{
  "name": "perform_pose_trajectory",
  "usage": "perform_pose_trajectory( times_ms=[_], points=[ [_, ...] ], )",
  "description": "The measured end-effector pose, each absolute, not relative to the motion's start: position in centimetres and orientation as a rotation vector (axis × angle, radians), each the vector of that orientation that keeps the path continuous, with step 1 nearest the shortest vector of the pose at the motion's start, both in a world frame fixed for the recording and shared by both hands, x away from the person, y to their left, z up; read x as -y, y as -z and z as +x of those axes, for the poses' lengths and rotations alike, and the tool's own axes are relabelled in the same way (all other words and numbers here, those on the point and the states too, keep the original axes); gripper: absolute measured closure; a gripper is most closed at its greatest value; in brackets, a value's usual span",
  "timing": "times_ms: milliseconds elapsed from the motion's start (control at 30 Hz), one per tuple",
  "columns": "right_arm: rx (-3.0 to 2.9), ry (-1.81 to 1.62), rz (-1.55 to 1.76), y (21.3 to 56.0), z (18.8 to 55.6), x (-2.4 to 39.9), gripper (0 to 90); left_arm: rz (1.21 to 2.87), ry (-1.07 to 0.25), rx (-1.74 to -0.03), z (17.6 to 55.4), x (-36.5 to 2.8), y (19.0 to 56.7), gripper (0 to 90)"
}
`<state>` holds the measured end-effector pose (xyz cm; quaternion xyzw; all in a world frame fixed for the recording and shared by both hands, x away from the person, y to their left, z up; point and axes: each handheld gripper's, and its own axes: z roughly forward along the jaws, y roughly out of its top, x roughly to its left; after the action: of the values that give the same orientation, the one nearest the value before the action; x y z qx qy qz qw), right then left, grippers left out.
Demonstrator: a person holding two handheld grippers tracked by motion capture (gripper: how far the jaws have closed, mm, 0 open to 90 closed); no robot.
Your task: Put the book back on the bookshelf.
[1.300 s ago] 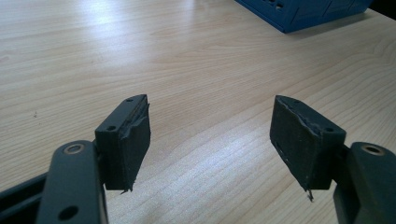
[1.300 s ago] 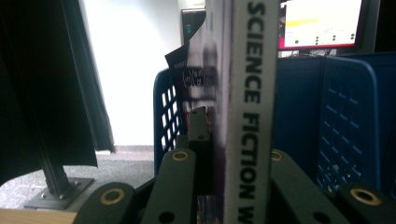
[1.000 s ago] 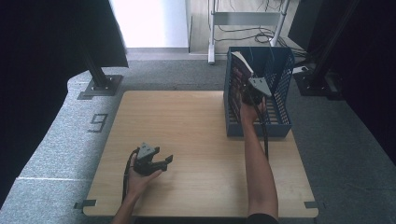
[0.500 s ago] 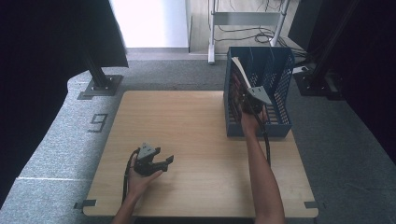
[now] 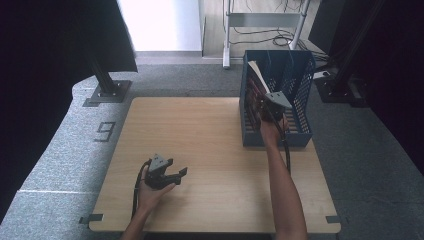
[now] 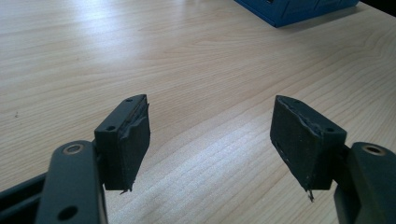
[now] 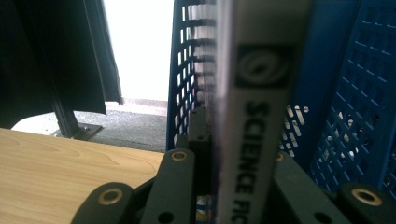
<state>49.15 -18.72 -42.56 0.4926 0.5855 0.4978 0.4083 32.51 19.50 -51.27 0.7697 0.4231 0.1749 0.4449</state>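
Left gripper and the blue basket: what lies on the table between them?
Nothing: the high view shows bare wooden table between the left gripper and the blue basket.

Book (image 7: 254,121) spine in the right gripper view reads "SCIENCE FIC", rest cut off at the bottom edge, with a round logo in a dark square above the lettering. Floor marker (image 5: 106,132) left of the table (image 5: 200,150) in the high view: a figure reading as "9". Nothing else legible.
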Motion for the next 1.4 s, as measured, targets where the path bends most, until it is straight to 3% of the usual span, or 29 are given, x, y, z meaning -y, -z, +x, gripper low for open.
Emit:
perform_pose_trajectory(
  times_ms=[1067, 1400],
  points=[
    [-1.351, -1.257, 1.205, 43.4, 52.7, 17.4, 81.3, 1.896, -0.429, -1.047, 33.0, -19.8, 51.7, 29.1],
    [-1.478, -1.294, 1.169, 43.0, 51.9, 16.6, 71.0, 1.893, -0.426, -1.034, 32.6, -19.6, 51.3, 29.0]
  ],
)
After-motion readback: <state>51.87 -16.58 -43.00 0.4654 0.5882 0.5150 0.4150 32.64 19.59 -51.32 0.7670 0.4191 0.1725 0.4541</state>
